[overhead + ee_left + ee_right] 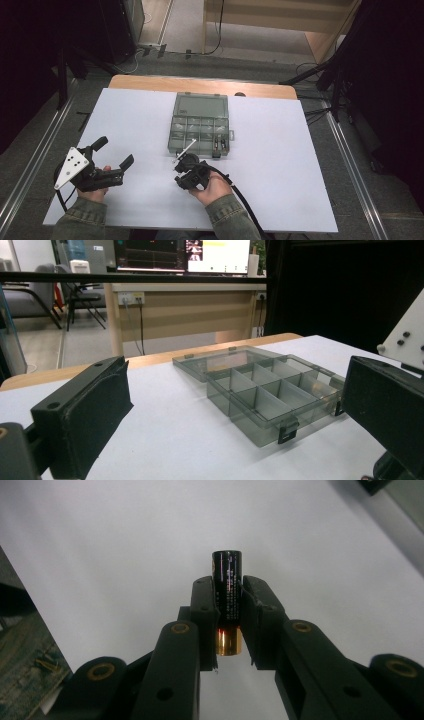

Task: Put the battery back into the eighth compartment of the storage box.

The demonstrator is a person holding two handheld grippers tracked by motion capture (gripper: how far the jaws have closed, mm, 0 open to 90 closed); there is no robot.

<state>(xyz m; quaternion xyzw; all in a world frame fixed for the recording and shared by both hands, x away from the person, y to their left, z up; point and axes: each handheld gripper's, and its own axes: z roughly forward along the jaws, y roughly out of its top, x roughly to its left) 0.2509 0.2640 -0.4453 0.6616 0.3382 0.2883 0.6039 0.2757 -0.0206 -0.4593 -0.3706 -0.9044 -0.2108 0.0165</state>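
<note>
Right gripper view: showed right tool [230, 611] clamped on a black-and-gold battery [227, 597], upright between the pads, over the white counter [125, 540]. High view: placed right tool [187, 167] just in front of the open compartment box [200, 125], left tool [112, 157] well apart at the left. Left gripper view: showed left tool [235, 405] spread wide, holding nothing, facing the box [265, 395].

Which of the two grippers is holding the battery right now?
The right gripper: its jaws are clamped on a black and gold battery. The left gripper stands open with nothing between its jaws, facing the compartment box.
</note>
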